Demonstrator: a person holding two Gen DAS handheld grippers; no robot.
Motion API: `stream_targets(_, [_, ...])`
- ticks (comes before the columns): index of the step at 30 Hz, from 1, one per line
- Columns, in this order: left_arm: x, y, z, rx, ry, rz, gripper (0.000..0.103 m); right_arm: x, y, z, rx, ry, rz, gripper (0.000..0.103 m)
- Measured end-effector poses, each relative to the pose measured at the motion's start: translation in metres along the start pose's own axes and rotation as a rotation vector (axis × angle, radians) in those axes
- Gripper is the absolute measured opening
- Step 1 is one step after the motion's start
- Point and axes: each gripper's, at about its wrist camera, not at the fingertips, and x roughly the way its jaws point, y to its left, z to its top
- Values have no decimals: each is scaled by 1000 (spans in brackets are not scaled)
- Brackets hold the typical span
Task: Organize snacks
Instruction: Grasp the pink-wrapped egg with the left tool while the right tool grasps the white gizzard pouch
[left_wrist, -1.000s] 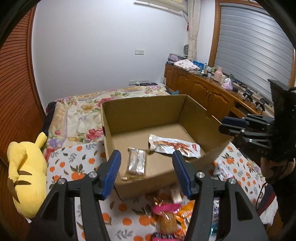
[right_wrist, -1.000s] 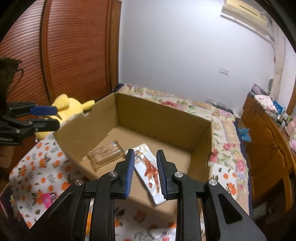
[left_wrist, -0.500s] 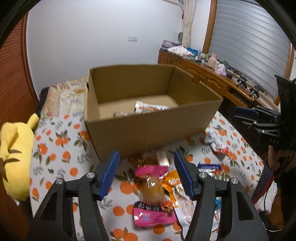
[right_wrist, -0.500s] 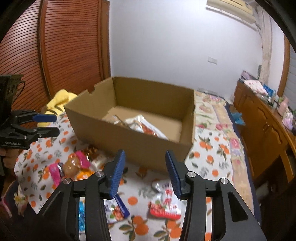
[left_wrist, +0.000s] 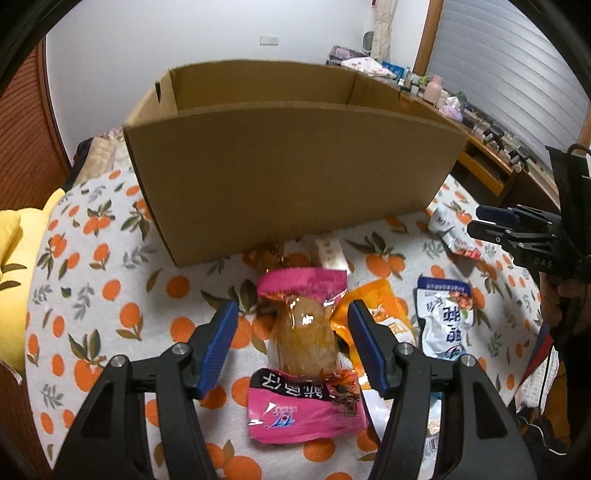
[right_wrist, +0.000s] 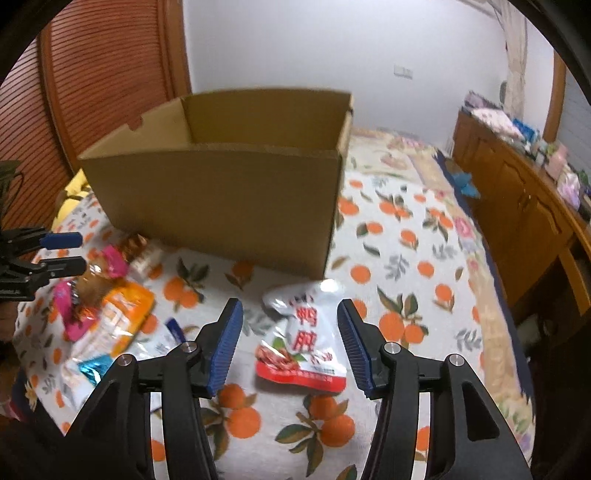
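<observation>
Left gripper (left_wrist: 291, 345): jaws spread wide, holding nothing; the blue pads (left_wrist: 216, 349) stand on either side of the pink-ended snack pack (left_wrist: 304, 354), apart from its wrapper.
Pink-ended snack pack: lies flat on the orange-print cloth (left_wrist: 110, 295), lengthwise between the left fingers, its clear middle showing a golden piece inside; its near pink end reaches back between the finger arms.
Right gripper (right_wrist: 290, 345): jaws also wide apart, empty; the white and red pouch (right_wrist: 301, 341) lies between the pads (right_wrist: 352, 343), closer to the right-hand pad, touching neither as far as I can tell.
White and red pouch: flat on the cloth just in front of the cardboard box (right_wrist: 221, 195), top edge crumpled.
Other snacks: an orange pack (left_wrist: 376, 310) sits partly under the pink one; a white and blue pouch (left_wrist: 447, 321) lies just to its right; a brown-wrapped piece (left_wrist: 267, 256) and a pale bar (left_wrist: 330, 251) lie against the box foot.
Hidden: the box's near wall blocks its floor in both views, so its contents cannot be seen. The right wrist view is blurred, and the small packs at its lower left are hard to tell apart.
Edges and room: the box stands upright, open-topped, just beyond both snacks. Bare cloth lies left of the left gripper, up to the yellow plush toy (left_wrist: 11, 280). Right of the right gripper, cloth runs to the bed edge, with the wooden cabinets (right_wrist: 524, 206) beyond.
</observation>
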Motion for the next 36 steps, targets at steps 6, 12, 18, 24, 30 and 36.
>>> stream_targets(6, [11, -1, -6, -13, 26, 3, 62, 23, -10, -8, 29, 50, 6, 56])
stream_targets(12, [21, -1, -10, -3, 45, 31, 62, 40, -17, -9, 52, 76, 11, 58])
stream_targets(18, [24, 0, -10, -12, 48, 29, 62, 46, -15, -11, 48, 75, 1, 61])
stream_targets(24, [25, -6, -11, 11, 40, 47, 62, 48, -9, -15, 21, 55, -29, 66])
stream_targets(30, [26, -8, -11, 17, 32, 47, 56, 49, -10, -16, 22, 54, -23, 69])
stream_targets(36, [22, -15, -16, 37, 22, 32, 38, 49, -8, -16, 20, 57, -18, 71])
